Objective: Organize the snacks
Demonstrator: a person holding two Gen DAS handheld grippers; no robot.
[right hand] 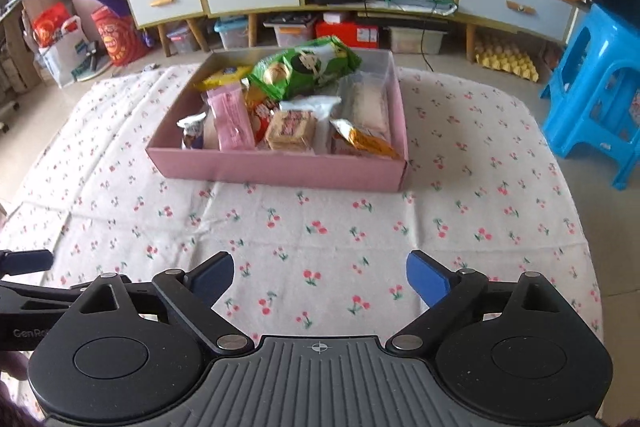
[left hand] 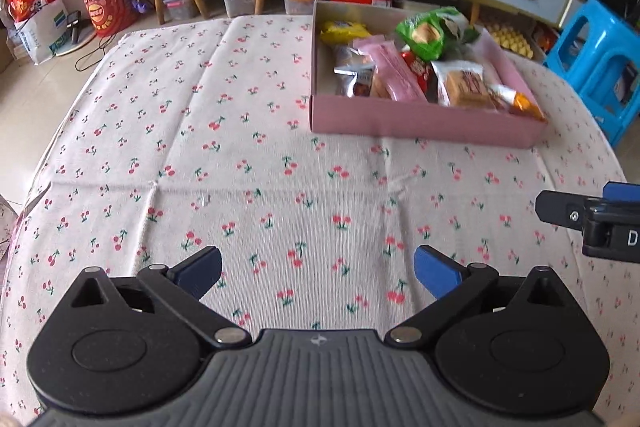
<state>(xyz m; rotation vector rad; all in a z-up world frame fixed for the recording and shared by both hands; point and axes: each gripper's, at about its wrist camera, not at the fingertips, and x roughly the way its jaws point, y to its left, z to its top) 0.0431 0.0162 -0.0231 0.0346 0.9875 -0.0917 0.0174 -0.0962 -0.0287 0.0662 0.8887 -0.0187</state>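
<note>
Left gripper point(left hand: 318, 273) spread wide, nothing between the blue pads — low over the cherry-print tablecloth point(left hand: 200, 155). Right gripper point(right hand: 320, 279) likewise gaping and empty, just beside the left one. Snacks heaped in the pink box point(right hand: 276, 169) at the far side of the cloth, well apart from both: green bag point(right hand: 304, 71) on top, pink packet point(right hand: 232, 123), biscuit pack point(right hand: 290, 131), orange wrapper point(right hand: 364, 141), yellow pack point(right hand: 226, 75).
</note>
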